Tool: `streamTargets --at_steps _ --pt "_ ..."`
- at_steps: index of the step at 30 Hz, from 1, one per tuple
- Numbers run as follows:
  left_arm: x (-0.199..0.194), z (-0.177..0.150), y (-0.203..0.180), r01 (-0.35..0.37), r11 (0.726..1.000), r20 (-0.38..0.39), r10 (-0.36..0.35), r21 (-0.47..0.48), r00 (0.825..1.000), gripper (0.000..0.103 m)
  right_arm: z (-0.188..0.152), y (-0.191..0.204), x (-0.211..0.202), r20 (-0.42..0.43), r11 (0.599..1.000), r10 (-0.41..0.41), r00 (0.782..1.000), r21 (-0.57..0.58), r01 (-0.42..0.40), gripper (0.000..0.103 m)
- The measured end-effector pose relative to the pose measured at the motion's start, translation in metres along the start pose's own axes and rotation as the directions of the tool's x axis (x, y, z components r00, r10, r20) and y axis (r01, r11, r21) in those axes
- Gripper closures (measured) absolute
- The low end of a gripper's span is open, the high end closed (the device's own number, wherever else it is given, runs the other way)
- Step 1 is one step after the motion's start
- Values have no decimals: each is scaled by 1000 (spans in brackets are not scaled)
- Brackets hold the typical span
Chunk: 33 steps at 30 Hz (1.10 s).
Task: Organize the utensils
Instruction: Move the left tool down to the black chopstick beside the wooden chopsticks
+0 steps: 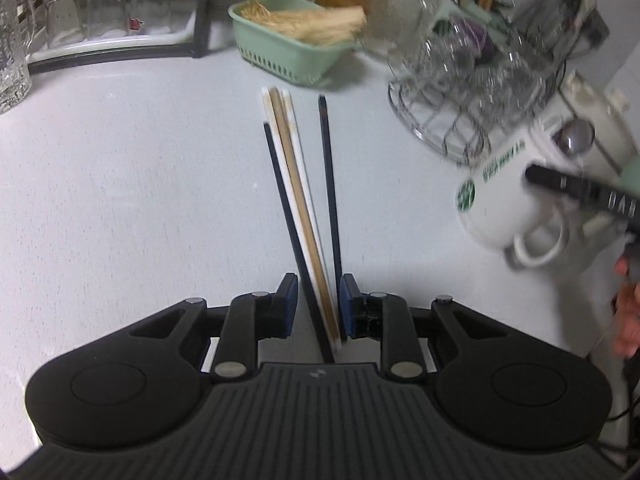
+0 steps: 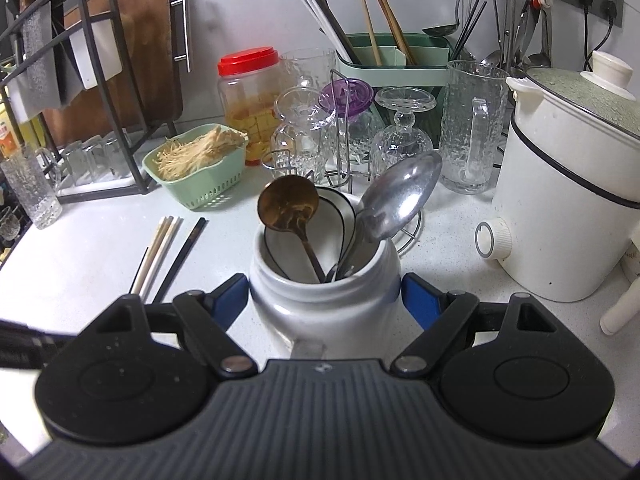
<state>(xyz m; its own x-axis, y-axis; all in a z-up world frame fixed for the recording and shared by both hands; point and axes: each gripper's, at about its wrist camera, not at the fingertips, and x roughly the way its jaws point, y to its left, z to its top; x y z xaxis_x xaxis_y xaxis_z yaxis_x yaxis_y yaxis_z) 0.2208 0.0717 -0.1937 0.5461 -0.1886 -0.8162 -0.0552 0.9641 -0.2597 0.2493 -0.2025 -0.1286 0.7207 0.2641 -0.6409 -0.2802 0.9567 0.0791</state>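
On the white tabletop [image 1: 120, 184] the left claw [image 1: 319, 304] stands narrowly parted around a bundle of chopsticks [image 1: 298, 208] lying flat, its right pad touching them, while the right claw [image 2: 324, 300] clamps a white ceramic mug [image 2: 324, 300] holding spoons [image 2: 396, 200].

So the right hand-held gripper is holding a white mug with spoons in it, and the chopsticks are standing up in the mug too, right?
Not quite. The chopsticks are lying flat on the counter, left of the mug, as the right wrist view shows. The rest holds: the right hand-held gripper grips the white mug with spoons in it.
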Motion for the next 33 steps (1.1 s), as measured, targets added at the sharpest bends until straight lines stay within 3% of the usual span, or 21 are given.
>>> streamTargets --at_steps 16,20,23,33 --pt "0 -32 -36 -144 983 -91 155 113 984 76 -8 -4 -7 -6 999 3 1000 -44 -3 19" --pt "0 -31 -36 -136 983 -121 150 121 981 79 -6 -1 -4 -2 999 -6 1000 -46 6 19" --pt "0 -31 -36 -144 976 -126 165 163 978 94 -6 4 -3 0 999 -28 1000 -41 28 19" --pt "-6 -25 -6 -55 981 -139 81 184 987 95 -3 19 2 -22 991 -129 991 -30 128 16"
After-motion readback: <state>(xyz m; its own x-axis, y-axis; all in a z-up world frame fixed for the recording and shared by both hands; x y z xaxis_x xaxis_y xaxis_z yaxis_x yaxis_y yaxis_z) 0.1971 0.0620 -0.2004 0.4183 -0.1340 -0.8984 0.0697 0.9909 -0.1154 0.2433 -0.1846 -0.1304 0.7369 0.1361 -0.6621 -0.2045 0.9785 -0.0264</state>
